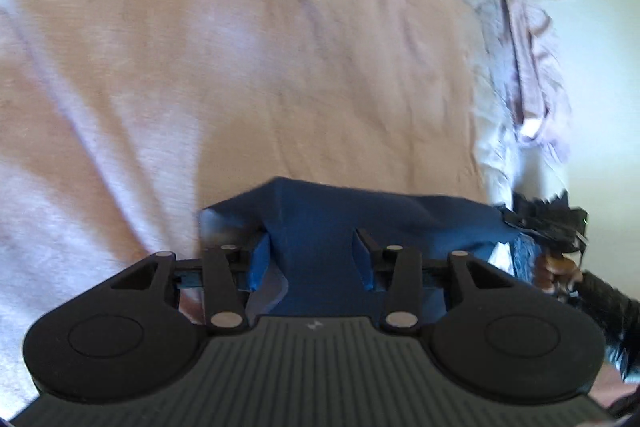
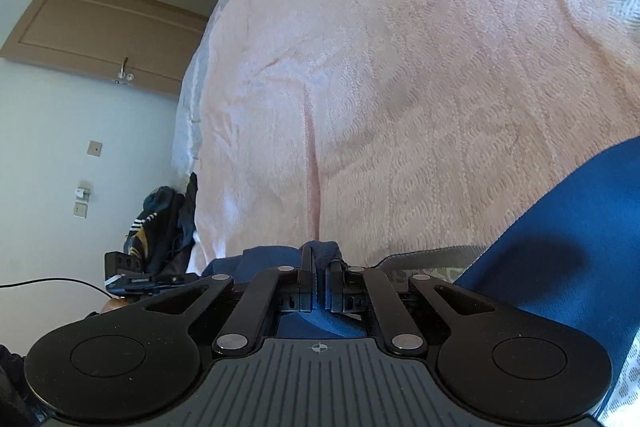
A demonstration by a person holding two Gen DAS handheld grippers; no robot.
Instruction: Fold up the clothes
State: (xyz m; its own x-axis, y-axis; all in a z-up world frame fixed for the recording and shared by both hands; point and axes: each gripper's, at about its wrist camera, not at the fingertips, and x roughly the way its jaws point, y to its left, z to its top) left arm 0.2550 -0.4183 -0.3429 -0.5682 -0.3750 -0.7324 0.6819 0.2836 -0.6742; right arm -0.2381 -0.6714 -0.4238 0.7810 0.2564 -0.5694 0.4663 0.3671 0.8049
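Note:
A dark blue garment (image 1: 320,211) lies on a pink blanket (image 1: 240,47) that covers the bed. In the left wrist view my left gripper (image 1: 314,247) is open, its fingers wide apart, and the blue cloth is bunched between and over them. In the right wrist view my right gripper (image 2: 320,267) is shut on a fold of the blue garment (image 2: 560,247), which spreads away to the right over the pink blanket (image 2: 400,67). The pinched fold pokes up between the fingertips.
A brown door (image 2: 100,27) and a white wall stand left of the bed. Dark bags or clothes (image 2: 160,227) sit on the floor by the bed's corner. A pile of lilac clothing (image 1: 536,67) lies at the bed's right edge. A hand (image 1: 556,267) shows at the far right.

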